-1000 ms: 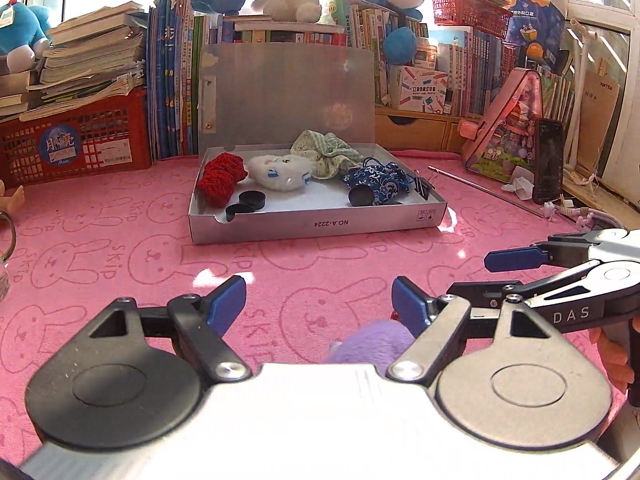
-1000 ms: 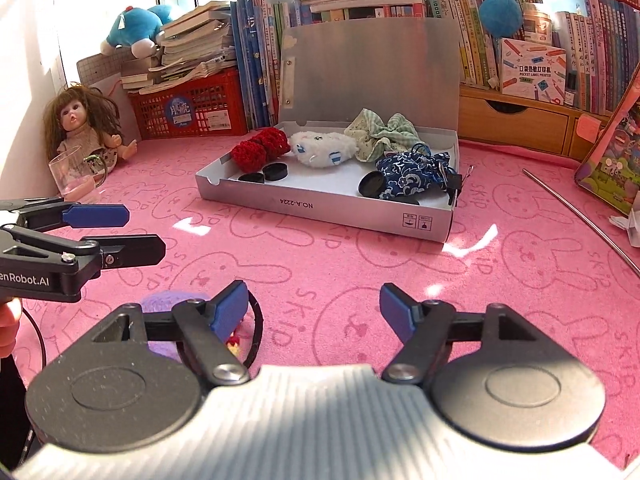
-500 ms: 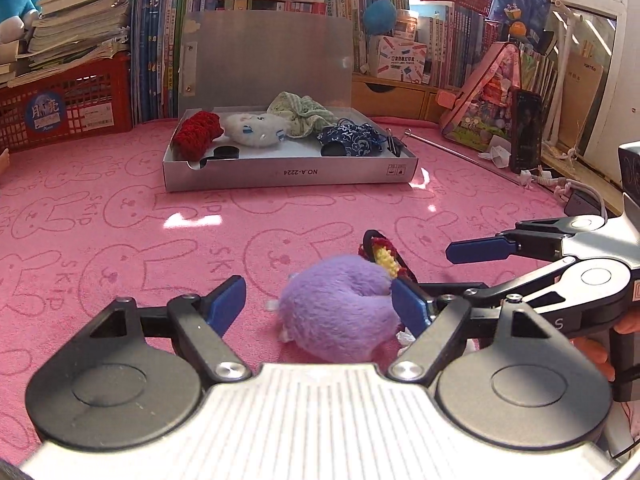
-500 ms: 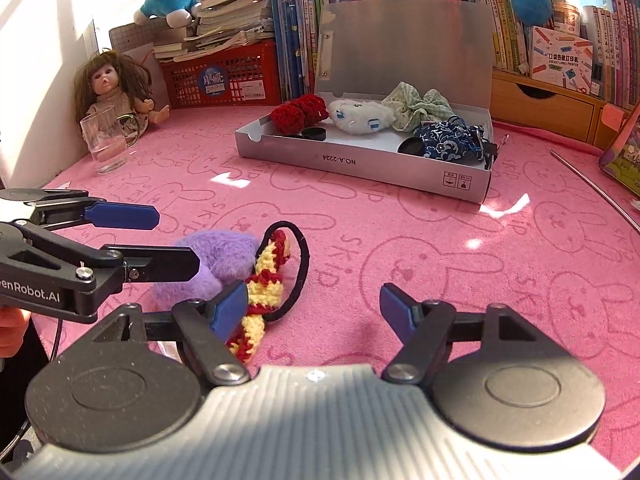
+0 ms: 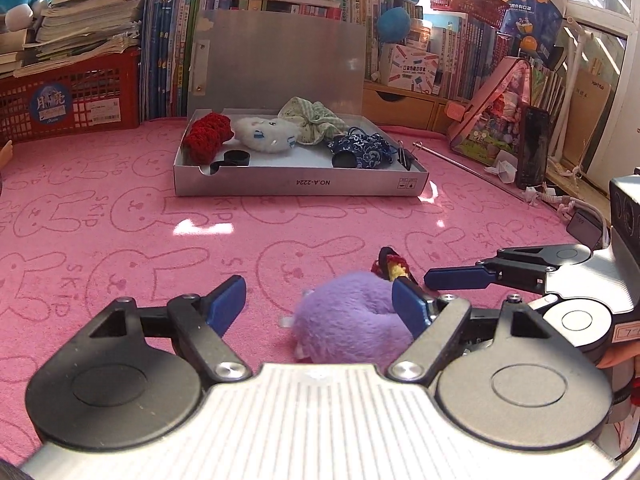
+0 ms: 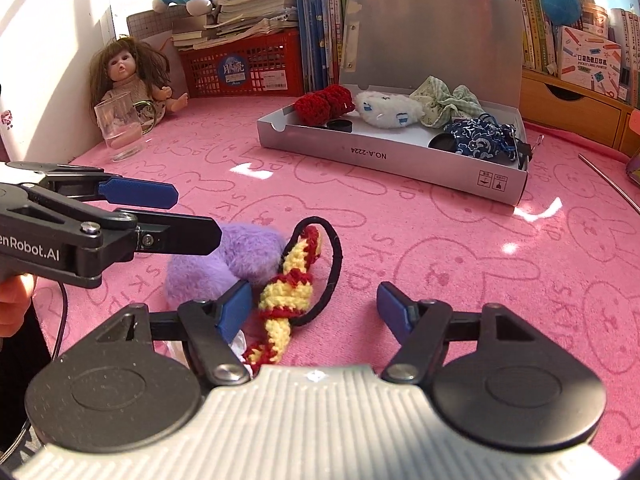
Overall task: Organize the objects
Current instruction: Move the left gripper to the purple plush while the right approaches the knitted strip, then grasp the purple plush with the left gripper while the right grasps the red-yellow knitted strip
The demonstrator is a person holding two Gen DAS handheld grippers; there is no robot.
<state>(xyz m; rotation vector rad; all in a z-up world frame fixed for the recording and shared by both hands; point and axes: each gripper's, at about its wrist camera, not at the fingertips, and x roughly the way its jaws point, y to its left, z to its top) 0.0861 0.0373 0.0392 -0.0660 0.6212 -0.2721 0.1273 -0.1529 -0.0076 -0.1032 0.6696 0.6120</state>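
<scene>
A fluffy purple scrunchie (image 5: 352,328) lies on the pink mat, between my left gripper's (image 5: 318,306) open jaws, close to the right finger. It also shows in the right wrist view (image 6: 224,264). Beside it lies a yellow-and-red crocheted hair tie (image 6: 290,284) with a black elastic loop; its tip shows in the left wrist view (image 5: 394,266). My right gripper (image 6: 314,310) is open and empty over the hair tie. An open grey box (image 5: 300,186) further back holds a red scrunchie (image 5: 208,136), a white plush (image 5: 266,134), a green scrunchie (image 5: 316,120) and a blue one (image 5: 362,150).
A glass cup (image 6: 118,130) and a doll (image 6: 128,76) stand at the left wall. A red basket (image 5: 68,100), books and plush toys line the back. A metal rod (image 5: 472,170), a phone (image 5: 532,146) and a pink case (image 5: 496,120) are at the right.
Both grippers have pulled back and lowered toward the near mat. The purple scrunchie and the hair tie have come into full view between the jaws. Both grippers stay open.
</scene>
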